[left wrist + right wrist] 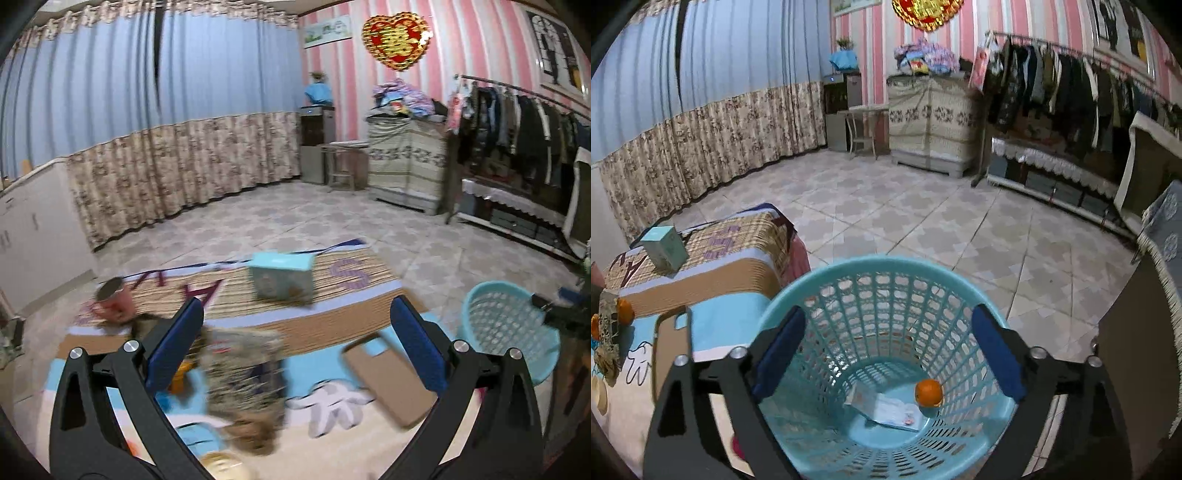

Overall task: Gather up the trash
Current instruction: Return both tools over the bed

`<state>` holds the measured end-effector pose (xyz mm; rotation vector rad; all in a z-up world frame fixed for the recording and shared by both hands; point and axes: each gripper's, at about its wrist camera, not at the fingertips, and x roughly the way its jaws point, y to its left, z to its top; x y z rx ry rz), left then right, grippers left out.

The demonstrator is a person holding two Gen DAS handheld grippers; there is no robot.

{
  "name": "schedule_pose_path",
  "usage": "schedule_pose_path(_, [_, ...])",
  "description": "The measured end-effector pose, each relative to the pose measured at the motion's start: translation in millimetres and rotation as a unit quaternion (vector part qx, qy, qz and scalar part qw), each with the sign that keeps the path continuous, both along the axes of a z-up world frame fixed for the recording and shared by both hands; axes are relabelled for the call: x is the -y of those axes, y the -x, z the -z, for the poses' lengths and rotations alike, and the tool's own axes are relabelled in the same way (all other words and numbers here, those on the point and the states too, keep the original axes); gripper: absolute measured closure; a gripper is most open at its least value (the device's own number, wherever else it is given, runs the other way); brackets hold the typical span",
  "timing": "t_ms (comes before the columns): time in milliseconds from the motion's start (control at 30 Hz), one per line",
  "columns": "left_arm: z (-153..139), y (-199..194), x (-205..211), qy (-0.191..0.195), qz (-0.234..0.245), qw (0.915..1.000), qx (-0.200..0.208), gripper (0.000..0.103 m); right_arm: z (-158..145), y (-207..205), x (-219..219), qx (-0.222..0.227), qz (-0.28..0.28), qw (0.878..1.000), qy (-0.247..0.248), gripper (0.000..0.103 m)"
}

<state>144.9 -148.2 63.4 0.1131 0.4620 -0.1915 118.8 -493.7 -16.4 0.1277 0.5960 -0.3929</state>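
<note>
Pink-striped walls, blue curtains with a flowered lower band, a rack of dark clothes and a pale tiled floor make up the room I am looking into. On my low surface (pixel 332 328), covered with a striped and cartoon-printed cloth, I count: one light-blue box (pixel 282 277) standing near the far edge; one pink mug (pixel 114 299) towards the far left corner; one flat brown card (pixel 391 380) lying near the right edge; one speckled brown-grey bundle (pixel 240 369), too blurred for me to name, lying in front of my left tongs (pixel 295 347). From the right wrist view I see small orange fruits (pixel 625 312) touching that bundle. My left tongs stand wide apart with nothing between the blue pads (pixel 173 347). My right tongs (pixel 888 354) also stand wide apart, empty, hanging over the mouth of the turquoise lattice basket (pixel 849 269), which sits on the floor just beside the right edge of the surface. Contents of the basket: one orange (pixel 928 393) resting against the inner wall near the bottom, and one crumpled white paper (pixel 886 406) lying flat on the bottom, beside the orange.
</note>
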Motion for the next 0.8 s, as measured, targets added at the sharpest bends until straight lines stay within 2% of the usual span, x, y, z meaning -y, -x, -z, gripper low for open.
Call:
schedule_pose_path(100, [3, 6, -44, -0.007, -0.033, 0.9994, -0.005, 0.005, -11, 5, -37, 0.010, -0.021, 1.000, 0.011, 0.011])
schedule_pose_path(200, [13, 12, -84, -0.012, -0.058, 0.9982, -0.012, 0.005, -18, 7, -84, 0.023, -0.055, 0.998, -0.008, 0.011])
schedule_pose_path(367, [46, 18, -152, -0.031, -0.092, 0.9944, -0.043, 0.005, -13, 9, -153, 0.031, -0.091, 0.995, -0.039, 0.011])
schedule_pose_path(467, [72, 21, -187, -0.035, -0.104, 0.9916, -0.069, 0.005, -1, 10, -196, 0.025, -0.108, 0.993, -0.038, 0.011])
schedule_pose_path(633, [116, 21, -227, -0.019, -0.106, 0.9877, -0.113, 0.005, 20, 11, -245, 0.010, -0.130, 0.991, -0.010, 0.011])
schedule_pose_path(800, [142, 19, -235, 0.014, -0.085, 0.9861, -0.142, 0.006, 30, 7, -279, -0.011, -0.162, 0.986, 0.021, 0.011])
